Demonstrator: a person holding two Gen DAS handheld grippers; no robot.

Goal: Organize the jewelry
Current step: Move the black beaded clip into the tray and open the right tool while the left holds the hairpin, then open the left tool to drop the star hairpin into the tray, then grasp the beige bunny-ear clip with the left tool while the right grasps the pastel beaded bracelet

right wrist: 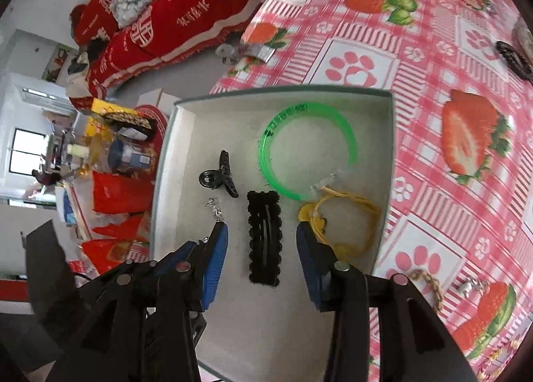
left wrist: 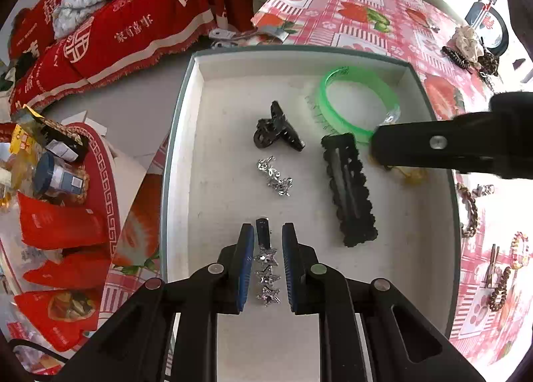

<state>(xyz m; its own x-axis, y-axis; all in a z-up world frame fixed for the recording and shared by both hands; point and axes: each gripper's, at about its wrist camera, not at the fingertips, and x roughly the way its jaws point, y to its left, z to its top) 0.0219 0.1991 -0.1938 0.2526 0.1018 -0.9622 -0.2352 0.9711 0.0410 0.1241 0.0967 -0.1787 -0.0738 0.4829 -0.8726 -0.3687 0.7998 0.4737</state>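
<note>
- Left wrist view: the left gripper point(left wrist: 265, 263) stands part open, its blue ribbed pads point(left wrist: 246, 265) on either side of a silver star hair clip point(left wrist: 266, 277) that lies between them on the floor of the box point(left wrist: 186, 135). A gap shows on both sides, so nothing is gripped.
- That clip sits at about 6 o'clock in the box. A smaller glittery silver piece point(left wrist: 275, 176) lies near the centre, a black claw clip point(left wrist: 278, 129) toward 12 o'clock, and a long black scalloped snap clip point(left wrist: 349, 189) toward 3 o'clock.
- Right wrist view: the right gripper point(right wrist: 263, 248) is wide open and holds nothing. Its fingers straddle the scalloped clip point(right wrist: 264, 237), with a yellow cord piece point(right wrist: 346, 215) touching the right-hand pad.
- A green translucent bangle point(right wrist: 308, 152) lies at about 1 o'clock in the box, its open end just beside the yellow cord.
- Step in hand, as I judge it: placing or settling the star clip. To do it well, draw the left gripper straight back along the clip's length so neither pad drags the clip sideways.
- Materials: the box floor looks matte and off-white; the stars are faceted and shiny, likely slippery; the scalloped clip looks fuzzy; the bangle looks like smooth, rigid plastic.
- More bracelets point(left wrist: 469, 212) wait on the strawberry-print tablecloth point(right wrist: 433, 59) at 3 o'clock, outside the box.
</note>
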